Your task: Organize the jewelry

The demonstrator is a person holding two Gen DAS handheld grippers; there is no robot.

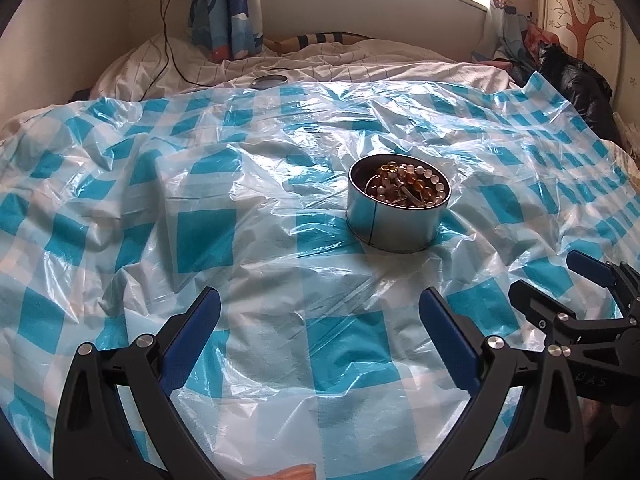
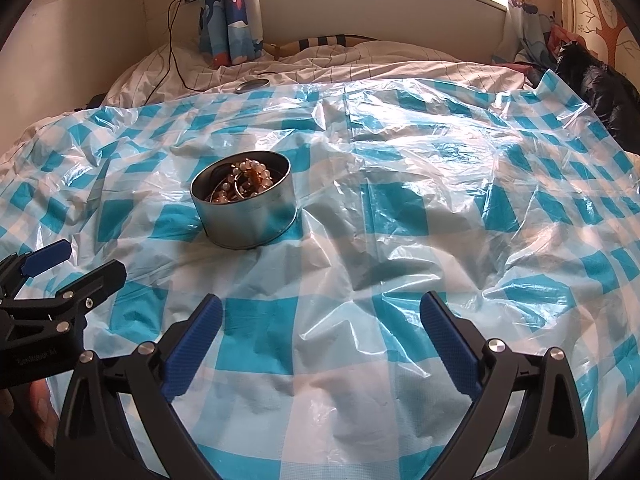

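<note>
A round metal tin (image 1: 394, 220) stands upright on the blue-and-white checked plastic sheet (image 1: 208, 240), open at the top. Inside lie beaded bracelets and other jewelry (image 1: 408, 186), amber and pearl coloured. The tin also shows in the right wrist view (image 2: 252, 216) with the jewelry (image 2: 244, 184). My left gripper (image 1: 320, 304) is open and empty, well short of the tin. My right gripper (image 2: 320, 308) is open and empty, to the right of the tin. Each gripper shows at the edge of the other's view, the right gripper (image 1: 556, 276) and the left gripper (image 2: 76, 264).
The tin's lid (image 1: 269, 81) lies flat at the far edge of the sheet, on the white bedding (image 1: 360, 64). A black cable (image 1: 168, 40) runs down from the wall socket. A black bag (image 1: 576, 80) sits far right. Curtains (image 1: 224, 4) hang behind.
</note>
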